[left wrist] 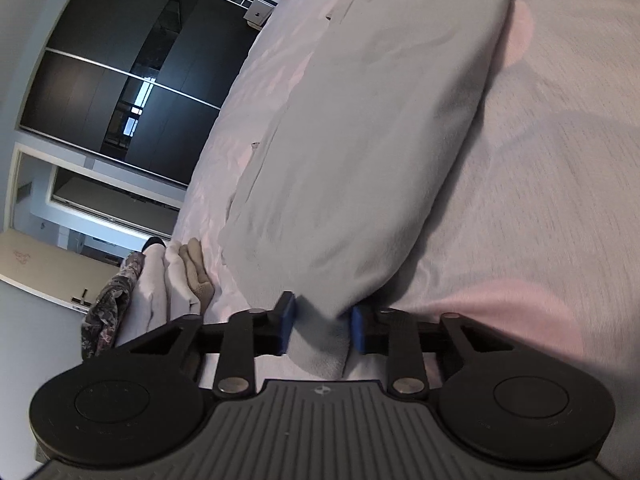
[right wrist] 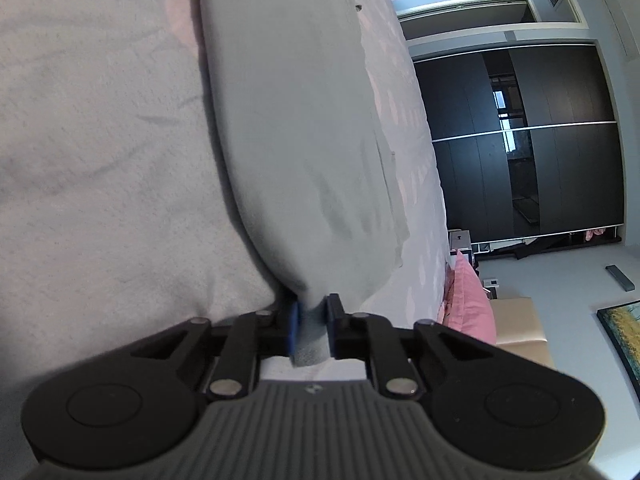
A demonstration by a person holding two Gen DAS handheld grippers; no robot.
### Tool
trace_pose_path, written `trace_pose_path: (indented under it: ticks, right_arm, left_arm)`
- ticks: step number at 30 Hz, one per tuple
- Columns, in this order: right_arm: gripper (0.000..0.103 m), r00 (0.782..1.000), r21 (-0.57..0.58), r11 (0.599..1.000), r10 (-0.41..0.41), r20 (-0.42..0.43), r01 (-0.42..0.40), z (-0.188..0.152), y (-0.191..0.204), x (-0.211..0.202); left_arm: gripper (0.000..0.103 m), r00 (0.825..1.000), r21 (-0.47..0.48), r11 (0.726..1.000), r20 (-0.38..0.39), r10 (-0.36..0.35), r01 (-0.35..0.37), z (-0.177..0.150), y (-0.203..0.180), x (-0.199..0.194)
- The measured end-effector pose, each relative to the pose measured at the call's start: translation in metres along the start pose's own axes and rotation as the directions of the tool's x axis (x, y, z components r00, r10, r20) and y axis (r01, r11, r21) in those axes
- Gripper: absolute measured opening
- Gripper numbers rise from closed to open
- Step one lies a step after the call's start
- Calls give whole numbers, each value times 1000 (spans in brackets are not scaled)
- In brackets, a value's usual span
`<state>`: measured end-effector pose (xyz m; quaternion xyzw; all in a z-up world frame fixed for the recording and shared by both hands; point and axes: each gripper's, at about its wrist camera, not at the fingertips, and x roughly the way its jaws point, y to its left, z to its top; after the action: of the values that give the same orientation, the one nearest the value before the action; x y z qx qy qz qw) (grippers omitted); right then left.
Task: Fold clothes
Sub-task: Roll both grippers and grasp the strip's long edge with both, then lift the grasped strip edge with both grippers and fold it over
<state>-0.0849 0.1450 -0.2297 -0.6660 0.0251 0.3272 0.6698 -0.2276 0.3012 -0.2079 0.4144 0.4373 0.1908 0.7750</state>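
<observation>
A long grey garment (left wrist: 340, 140) stretches across a pale bed (left wrist: 540, 220), each end pinched between a gripper's blue pads: left gripper (left wrist: 320, 326), right gripper (right wrist: 312, 328). Only the left view shows folded clothes (left wrist: 160, 280); only the right, a pink pillow (right wrist: 468, 300).

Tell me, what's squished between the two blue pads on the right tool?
A corner of the grey garment sits pinched between the right tool's blue pads, seen in the right wrist view.
</observation>
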Motion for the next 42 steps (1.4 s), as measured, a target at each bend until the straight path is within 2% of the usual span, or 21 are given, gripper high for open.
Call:
trace_pose_path:
  ticks: [3,5,7,16,22,25,28,32,36,42]
  right_arm:
    - [9,1000,27,1000,12,-10,-11,1,-6,2]
    - [8,1000,52,999,14,-15,-13,2,-10,2]
    - [8,1000,78,997,-3,-12,3,2,-15,-2]
    - [7,995,145,984,-103,6,101,6,-41,-24]
    - [7,996,223,971,-90,17,84,3,-59,-49]
    - [7,997,223,973,-73,39,63,-2,-66,-71]
    - [7,997,227,974,-17,69,1,-8,-75,-93]
    - [7,994,192,980,21,103,-41,-20,-79,-123]
    - [7,989,153,985,64,133,-84,-37,-71,-157]
    - [7,966,19,976,213,148,-218,-49,-48,-176]
  left_arm:
    - [9,999,-63,997,2,-35,35,2,9,-2]
    - [6,999,-108,993,9,-45,45,3,16,-7]
    - [5,999,-146,988,15,-52,54,5,23,-13]
    - [4,998,-205,978,63,-24,36,13,53,-32]
    - [4,996,-216,976,90,-17,36,7,70,-60]
    - [4,995,-208,978,101,-13,34,0,76,-80]
    - [4,993,-220,974,113,-29,53,-8,84,-99]
    - [4,990,-242,966,125,-59,88,-18,91,-127]
    - [4,985,-219,967,143,-99,129,-29,95,-153]
    - [4,970,-134,963,101,-223,235,-44,79,-157]
